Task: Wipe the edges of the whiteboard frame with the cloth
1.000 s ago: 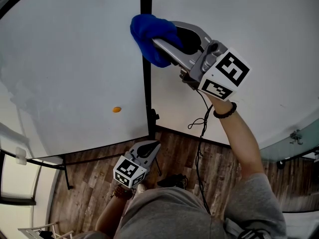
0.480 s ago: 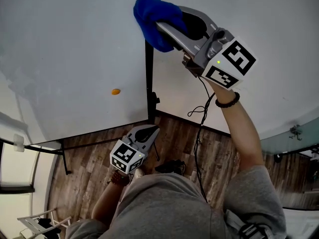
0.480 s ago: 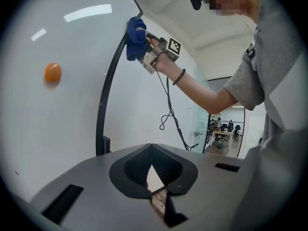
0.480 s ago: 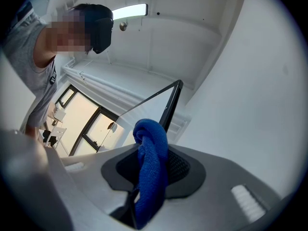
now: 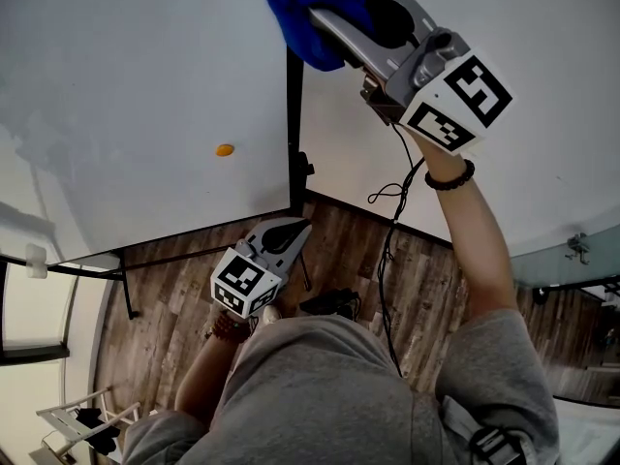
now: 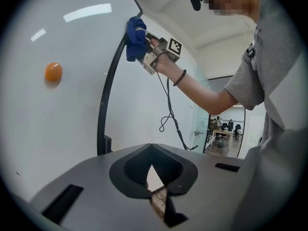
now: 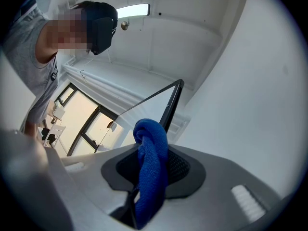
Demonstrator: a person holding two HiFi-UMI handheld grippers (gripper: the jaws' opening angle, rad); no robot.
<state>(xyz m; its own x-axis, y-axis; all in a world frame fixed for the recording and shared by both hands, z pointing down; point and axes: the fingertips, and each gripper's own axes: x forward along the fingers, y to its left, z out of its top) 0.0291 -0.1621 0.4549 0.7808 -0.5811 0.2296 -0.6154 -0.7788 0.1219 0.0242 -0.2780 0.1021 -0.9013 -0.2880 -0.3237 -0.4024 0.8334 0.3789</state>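
Note:
The blue cloth [image 5: 308,8] is bunched against the black vertical frame edge [image 5: 294,134] of the whiteboard [image 5: 136,85], near the top of the head view. My right gripper [image 5: 327,19] is shut on it. In the right gripper view the cloth [image 7: 151,172] fills the jaws of the right gripper [image 7: 154,150], with the frame edge [image 7: 172,105] just beyond. My left gripper [image 5: 281,235] hangs low by the board's bottom corner, shut and holding nothing. The left gripper view looks past its closed jaws [image 6: 153,153] up at the cloth [image 6: 134,37] and the curved-looking frame edge [image 6: 108,95].
An orange magnet [image 5: 225,150] sticks to the board left of the frame. A black cable [image 5: 389,250] dangles from the right gripper. Below lie the wooden floor [image 5: 174,298] and the board's stand bar [image 5: 126,294]. A glass partition [image 5: 581,260] stands at right.
My right gripper has slid the cloth further up along the frame edge. The left gripper has stayed low, nearly where it was.

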